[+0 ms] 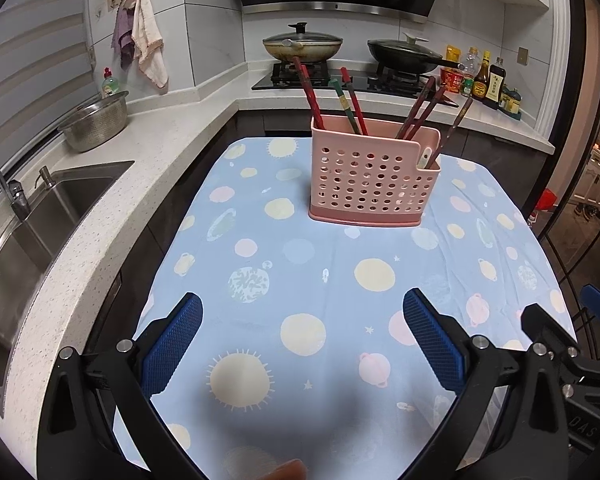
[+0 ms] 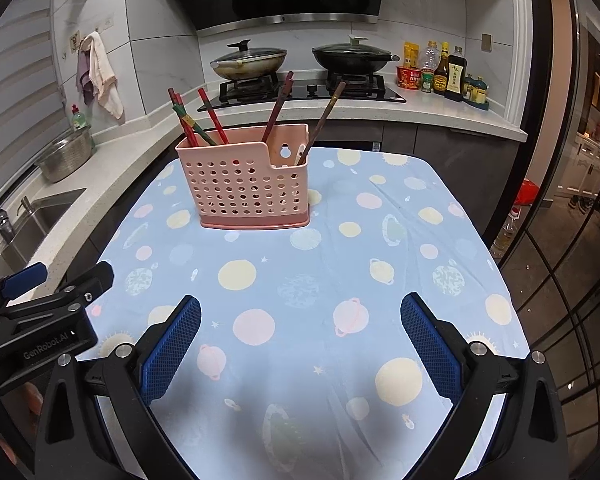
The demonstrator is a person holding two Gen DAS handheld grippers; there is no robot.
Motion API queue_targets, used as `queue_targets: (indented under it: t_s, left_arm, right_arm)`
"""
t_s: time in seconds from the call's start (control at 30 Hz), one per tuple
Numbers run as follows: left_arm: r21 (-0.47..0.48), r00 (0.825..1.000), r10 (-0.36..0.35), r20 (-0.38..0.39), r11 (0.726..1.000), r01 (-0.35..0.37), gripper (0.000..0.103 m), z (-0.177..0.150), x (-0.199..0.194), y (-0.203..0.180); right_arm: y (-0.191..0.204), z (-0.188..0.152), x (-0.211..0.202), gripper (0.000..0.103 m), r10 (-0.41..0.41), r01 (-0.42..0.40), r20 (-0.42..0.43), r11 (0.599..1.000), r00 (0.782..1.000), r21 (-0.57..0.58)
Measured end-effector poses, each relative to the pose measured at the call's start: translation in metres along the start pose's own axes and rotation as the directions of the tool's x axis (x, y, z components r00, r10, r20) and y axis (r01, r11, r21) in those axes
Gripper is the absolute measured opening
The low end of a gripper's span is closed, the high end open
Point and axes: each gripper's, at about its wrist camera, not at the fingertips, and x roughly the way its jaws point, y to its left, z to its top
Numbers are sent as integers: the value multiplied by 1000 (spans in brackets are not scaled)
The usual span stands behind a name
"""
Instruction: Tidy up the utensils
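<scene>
I hold both grippers, left [image 1: 302, 344] & right [image 2: 300, 346], jaws wide, empty, near table edge. Red wooden chopsticks [image 1: 350, 98] all stand in pink perforated plastic holder [image 1: 372, 188] mid-table. No loose utensils visible on the planet-print blue cloth [image 1: 300, 280]; task looks abt done.

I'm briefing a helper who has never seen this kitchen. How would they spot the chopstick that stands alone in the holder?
Find the table with the blue planet-print cloth; a pink perforated holder stands on it. Its lower, notched right end holds one brownish chopstick leaning right, apart from the red ones bunched in the taller section.
</scene>
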Motion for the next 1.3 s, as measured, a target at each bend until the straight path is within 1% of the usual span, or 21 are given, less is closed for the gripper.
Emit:
queue_targets:
  t_s: [0.3, 1.07, 1.3]
  left_arm:
    - [-8, 1000, 12, -16, 1000, -12, 96, -4, 5, 8]
    - [-3, 999, 26, -29, 1000, -26, 96, -4, 12, 12]
    - [-14, 999, 27, -32, 1000, -28, 96, -5, 17, 16]
  right_arm:
    - [-15, -1, 4, 96, -23, 24, -8, 1000, 1000, 20]
    - [-14, -5, 10, 96, -30, 30, -20, 1000, 999, 6]
    - [-17, -7, 13, 96, -30, 30, -27, 999, 999, 11]
